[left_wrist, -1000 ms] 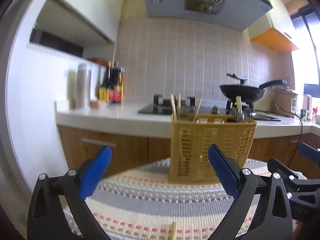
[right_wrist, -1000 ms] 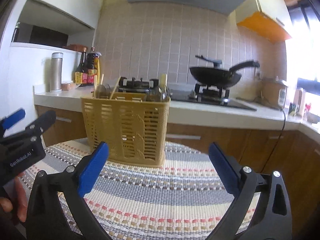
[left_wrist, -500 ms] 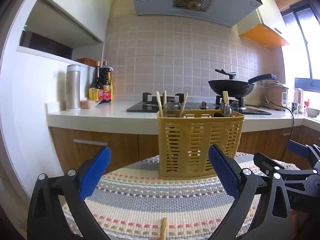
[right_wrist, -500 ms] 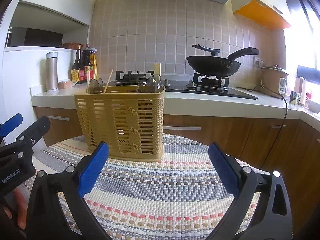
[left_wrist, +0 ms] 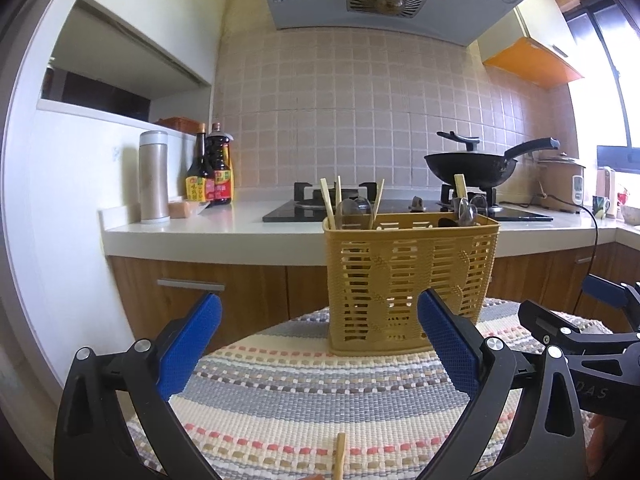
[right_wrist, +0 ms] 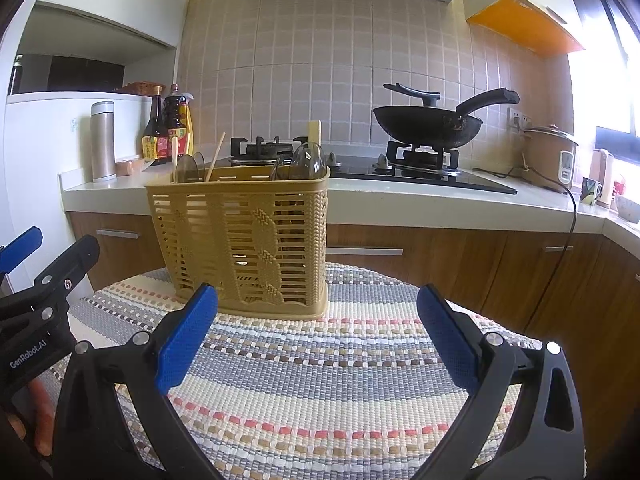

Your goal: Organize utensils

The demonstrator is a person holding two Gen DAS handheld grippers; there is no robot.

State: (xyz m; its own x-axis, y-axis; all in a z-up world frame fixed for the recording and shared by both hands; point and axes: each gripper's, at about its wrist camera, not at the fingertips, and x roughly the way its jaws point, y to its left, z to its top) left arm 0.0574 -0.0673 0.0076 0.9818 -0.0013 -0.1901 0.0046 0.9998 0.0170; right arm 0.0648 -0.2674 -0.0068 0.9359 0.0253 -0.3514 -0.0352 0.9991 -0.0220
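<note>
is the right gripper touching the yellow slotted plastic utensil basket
Apart. In the right wrist view the right gripper has its jaws open, with striped woven mat showing between its blue pads and the yellow slotted plastic utensil basket.

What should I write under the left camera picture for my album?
Open left gripper faces a yellow plastic utensil basket on a striped woven mat; one wooden chopstick lies below.

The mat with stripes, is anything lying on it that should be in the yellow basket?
Yes. One wooden chopstick lies loose on the striped mat, near the left tool, while other chopsticks stand in the basket.
</note>
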